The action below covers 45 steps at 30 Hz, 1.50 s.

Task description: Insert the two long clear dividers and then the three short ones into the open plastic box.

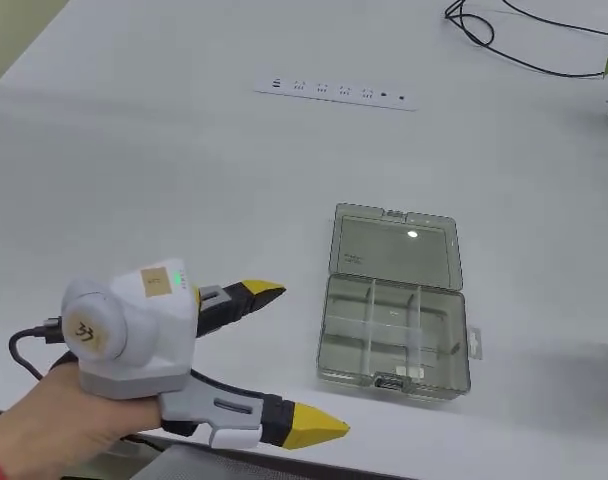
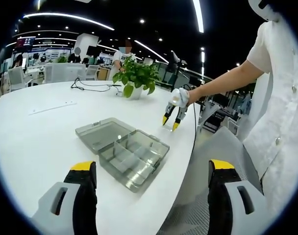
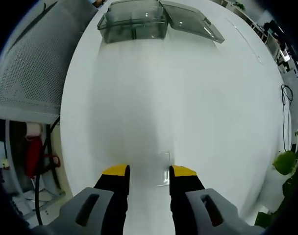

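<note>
The smoky clear plastic box [image 1: 336, 330] lies open near the table's front edge, its lid [image 1: 394, 243] folded flat behind it. Clear dividers [image 1: 392, 322] stand inside and split it into several compartments. My left gripper [image 1: 290, 360] hovers left of the box, open wide with nothing between its fingers. In the left gripper view the box [image 2: 120, 155] sits just ahead and the right gripper [image 2: 171, 123] points down at the table beyond it. In the right gripper view my right gripper [image 3: 149, 171] is open just above a small clear divider [image 3: 162, 169] lying flat on the table; the box [image 3: 133, 24] is far ahead.
A white power strip [image 1: 339, 92] lies at the back of the table and a black cable [image 1: 504, 40] loops at the far right. A potted plant [image 2: 136, 78] stands beyond the box. The table edge and a grey mesh chair [image 3: 34, 63] are close by.
</note>
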### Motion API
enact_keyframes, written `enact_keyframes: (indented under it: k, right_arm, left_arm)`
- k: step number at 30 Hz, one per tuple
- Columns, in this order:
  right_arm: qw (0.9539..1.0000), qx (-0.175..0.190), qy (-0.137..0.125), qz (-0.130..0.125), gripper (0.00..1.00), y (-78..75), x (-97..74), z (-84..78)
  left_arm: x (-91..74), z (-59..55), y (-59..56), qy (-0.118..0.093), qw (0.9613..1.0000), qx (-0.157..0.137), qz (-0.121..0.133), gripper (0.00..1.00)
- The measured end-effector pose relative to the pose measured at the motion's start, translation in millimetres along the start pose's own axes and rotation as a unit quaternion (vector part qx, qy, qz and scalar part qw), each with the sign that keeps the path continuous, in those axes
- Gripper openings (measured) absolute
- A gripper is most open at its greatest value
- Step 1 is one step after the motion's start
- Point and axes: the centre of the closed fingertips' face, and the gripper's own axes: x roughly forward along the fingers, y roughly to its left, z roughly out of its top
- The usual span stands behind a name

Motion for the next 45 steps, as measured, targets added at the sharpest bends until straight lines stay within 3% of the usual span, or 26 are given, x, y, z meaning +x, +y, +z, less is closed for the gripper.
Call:
enact_keyframes:
  k: [7,13,23,31,33,37,42,45]
  right_arm:
    - [0.9999,-0.01,-0.003,-0.011,0.33,4.2,-5.7,10.3]
    - [0.9987,-0.015,-0.031,-0.038,0.33,3.0,-24.0,38.7]
    - [0.9921,-0.021,-0.088,-0.087,0.33,4.9,-61.3,100.5]
    - [0.9798,-0.033,-0.152,-0.125,0.33,16.9,-98.3,169.2]
    - [0.9773,-0.039,-0.161,-0.133,0.33,15.6,-99.4,175.9]
    - [0.9716,-0.046,-0.183,-0.143,0.33,28.4,-111.5,208.7]
    - [0.9674,-0.068,-0.187,-0.157,0.33,41.1,-117.4,236.6]
    - [0.966,-0.074,-0.185,-0.164,0.33,48.0,-121.1,250.1]
  left_arm:
    - [-1.9,2.1,-0.4,-0.002,1.0,0.002,-0.001,0.96]
    - [-2.1,5.9,-1.0,-0.004,1.0,0.005,-0.002,0.96]
    - [-1.3,24.9,-3.9,-0.017,0.9998,0.007,-0.004,0.94]
    - [4.6,42.5,-7.2,-0.032,0.9995,-0.008,-0.006,0.91]
    - [6.8,42.9,-7.8,-0.028,0.9995,-0.013,-0.006,0.89]
    - [11.7,50.9,-13.5,-0.034,0.9985,-0.042,-0.011,0.83]
    - [18.2,62.4,-18.6,-0.049,0.9935,-0.101,-0.017,0.74]
    - [22.6,63.3,-21.7,-0.045,0.9926,-0.111,-0.02,0.67]
